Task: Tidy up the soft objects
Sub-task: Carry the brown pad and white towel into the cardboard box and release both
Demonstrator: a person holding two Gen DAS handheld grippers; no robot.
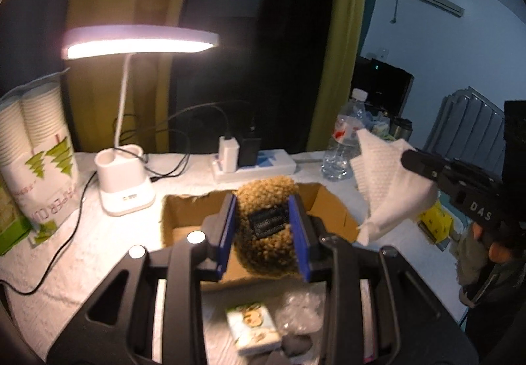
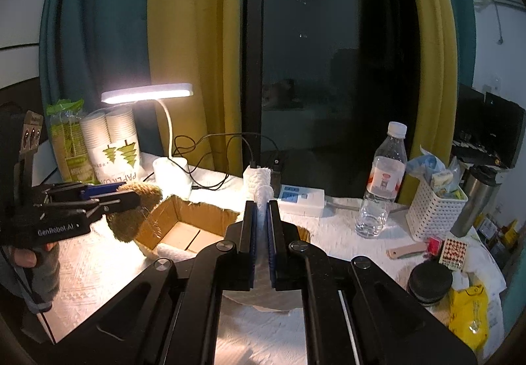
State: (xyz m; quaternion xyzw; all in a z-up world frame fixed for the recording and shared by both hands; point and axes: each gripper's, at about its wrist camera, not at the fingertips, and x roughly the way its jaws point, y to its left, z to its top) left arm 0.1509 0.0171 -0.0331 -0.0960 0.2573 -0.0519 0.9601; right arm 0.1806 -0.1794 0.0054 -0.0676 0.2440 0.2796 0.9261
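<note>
Cardboard box [image 1: 332, 204] stood open on the lamp-lit desk [image 1: 82, 233] as both claws hung over it, each loaded. The left claw [image 1: 263, 233] was clamped on a brown fuzzy pouch [image 1: 266, 200] with a dark label, held just above the box's near edge; the right wrist view showed the same pouch [image 2: 131, 210] beside the box's left wall. The right claw [image 2: 261, 227] was pinched tight on a white quilted cloth [image 2: 263, 187], which hung crumpled above the box's right side in the left wrist view [image 1: 388, 181]. A white roll-like item [image 2: 174, 253], hard to identify, lay inside the box. The step in hand appeared to be the drop-off: both soft items carried, neither yet released. The next move likely called for lowering each load past the cardboard walls before letting go, one at a time, so that the claws did not crowd each other.
</note>
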